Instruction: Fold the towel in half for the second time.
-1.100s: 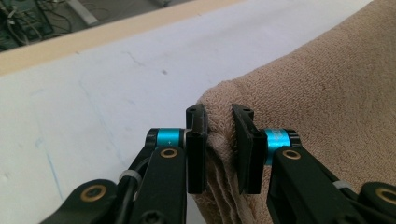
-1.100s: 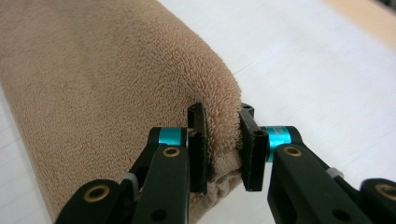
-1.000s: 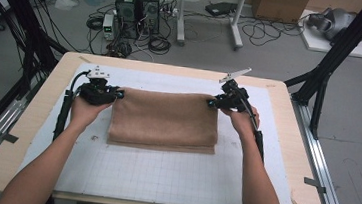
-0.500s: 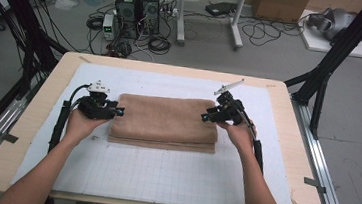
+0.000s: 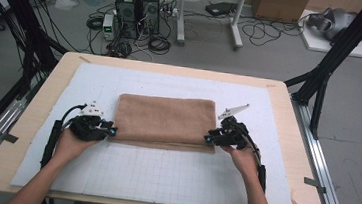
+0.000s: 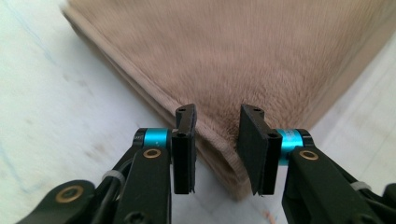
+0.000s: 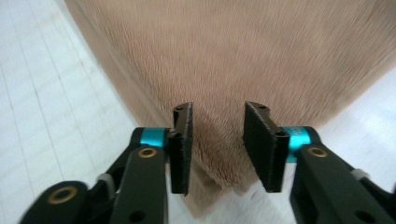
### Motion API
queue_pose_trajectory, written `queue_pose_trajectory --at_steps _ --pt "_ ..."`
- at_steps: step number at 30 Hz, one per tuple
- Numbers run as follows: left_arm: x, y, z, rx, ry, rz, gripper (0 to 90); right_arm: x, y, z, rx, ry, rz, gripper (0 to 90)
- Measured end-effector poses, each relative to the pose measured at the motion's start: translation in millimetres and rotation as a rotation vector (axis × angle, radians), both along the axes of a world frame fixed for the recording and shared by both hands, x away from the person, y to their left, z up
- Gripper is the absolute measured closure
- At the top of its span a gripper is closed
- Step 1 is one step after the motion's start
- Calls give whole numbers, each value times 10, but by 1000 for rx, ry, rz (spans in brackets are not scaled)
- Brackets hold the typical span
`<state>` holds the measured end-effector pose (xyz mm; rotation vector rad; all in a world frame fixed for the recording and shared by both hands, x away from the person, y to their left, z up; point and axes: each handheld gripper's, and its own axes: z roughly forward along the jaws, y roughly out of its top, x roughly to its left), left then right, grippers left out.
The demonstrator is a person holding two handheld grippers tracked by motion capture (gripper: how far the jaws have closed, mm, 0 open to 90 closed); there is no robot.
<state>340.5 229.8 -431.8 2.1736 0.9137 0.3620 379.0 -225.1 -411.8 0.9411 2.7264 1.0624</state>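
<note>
A folded brown towel [image 5: 167,118] lies flat on the white grid mat [image 5: 161,180]. My left gripper [image 5: 114,132] is at the towel's near left corner and my right gripper [image 5: 206,138] is at its near right corner. In the left gripper view the left gripper [image 6: 218,110] is open, its jaws astride the layered corner of the towel [image 6: 243,56] without pinching it. In the right gripper view the right gripper [image 7: 219,107] is also open, with the towel [image 7: 233,51] corner in the gap between its jaws.
The mat covers most of a wooden table [image 5: 32,118] framed by metal rails. Bare mat stretches between the towel and the near edge. Computers and cables [image 5: 137,12] sit on the floor beyond the table.
Both grippers have come from the towel's far corners towards the person, to its near corners. The towel now lies a little shorter and flat.
</note>
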Motion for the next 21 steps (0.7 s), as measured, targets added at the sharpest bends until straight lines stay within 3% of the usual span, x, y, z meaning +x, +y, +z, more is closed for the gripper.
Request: queue_pose_trajectory --at_steps 2,6,9,16,21 --pt "-5 -16 -26 0 -15 1 694 -14 16 -76 -27 27 1 669" --pt "-3 -14 -22 -2 -18 -4 799 -46 65 -91 -50 8 23 809" --pt "-5 -3 8 -17 -22 12 841 -40 72 -67 -58 3 44 852" --pt "-37 109 119 -84 -42 38 850 -127 43 111 5 -38 61 855" --pt "-65 104 84 -32 -33 37 848 -175 114 -7 -48 20 90 852"
